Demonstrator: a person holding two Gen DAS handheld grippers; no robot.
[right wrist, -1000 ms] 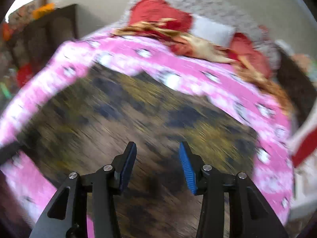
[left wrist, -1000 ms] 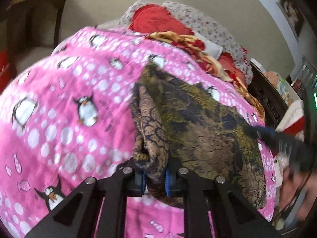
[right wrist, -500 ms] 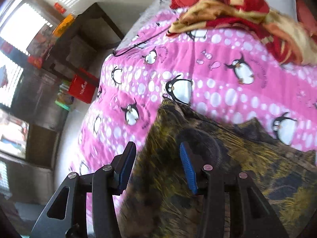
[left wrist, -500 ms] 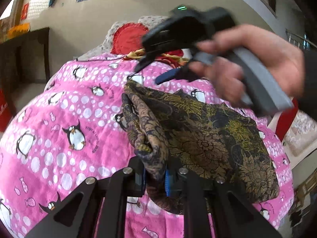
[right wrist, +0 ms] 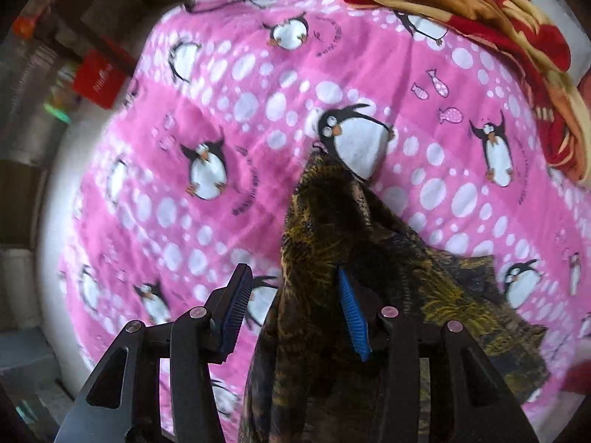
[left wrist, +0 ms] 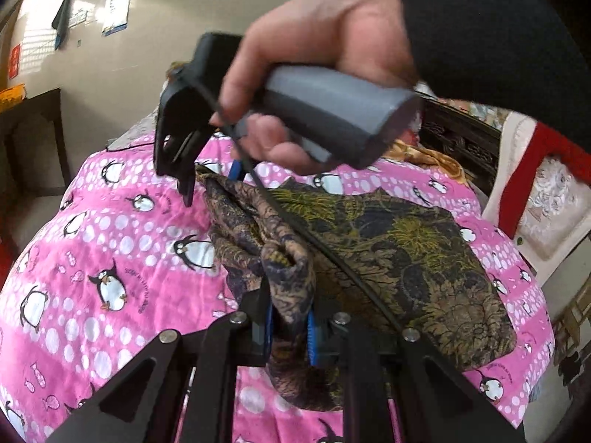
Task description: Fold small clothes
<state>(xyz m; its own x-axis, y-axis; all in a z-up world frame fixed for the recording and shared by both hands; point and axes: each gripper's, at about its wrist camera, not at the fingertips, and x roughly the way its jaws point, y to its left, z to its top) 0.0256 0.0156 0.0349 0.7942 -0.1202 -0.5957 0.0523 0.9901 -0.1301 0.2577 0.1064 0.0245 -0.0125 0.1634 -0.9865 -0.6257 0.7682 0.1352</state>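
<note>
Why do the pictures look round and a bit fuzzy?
Both views use fisheye lenses, so the pink penguin blanket bulges and the corners go dark. In the left wrist view, the hand up close looks huge and soft. In the right wrist view, the patterned cloth and the room's left edge look smeared.

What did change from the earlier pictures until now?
The right hand-held gripper, open, swung from the garment's near right side across to its far corner, where it now points down. The left hand-held gripper stayed shut on the dark gold-patterned garment, spread on the pink penguin blanket.
</note>
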